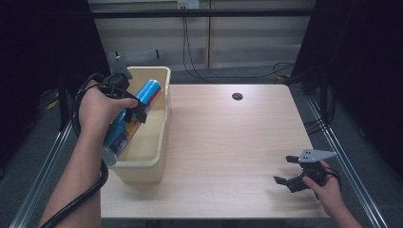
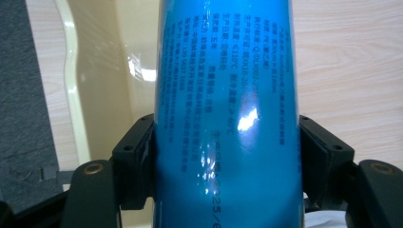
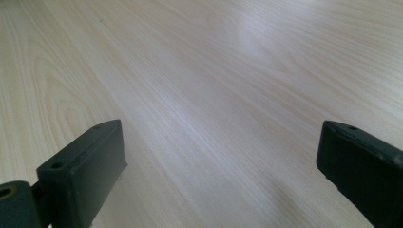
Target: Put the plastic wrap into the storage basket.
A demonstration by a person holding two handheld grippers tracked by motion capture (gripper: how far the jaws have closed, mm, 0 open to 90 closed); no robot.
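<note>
My left gripper clamps blue can mid-body, tilted over cream bin at table's left, likely for controlled lowering. My right gripper rests near right, jaws apart, empty.

**What stays unseen**

In the left gripper view the can runs off the top and bottom edges, both ends cut away, and its small print is too fine to read. In the high view the hand covers the can's middle, and the bin hides its own floor. The right gripper's jaws are cropped at the bottom edge.
</note>
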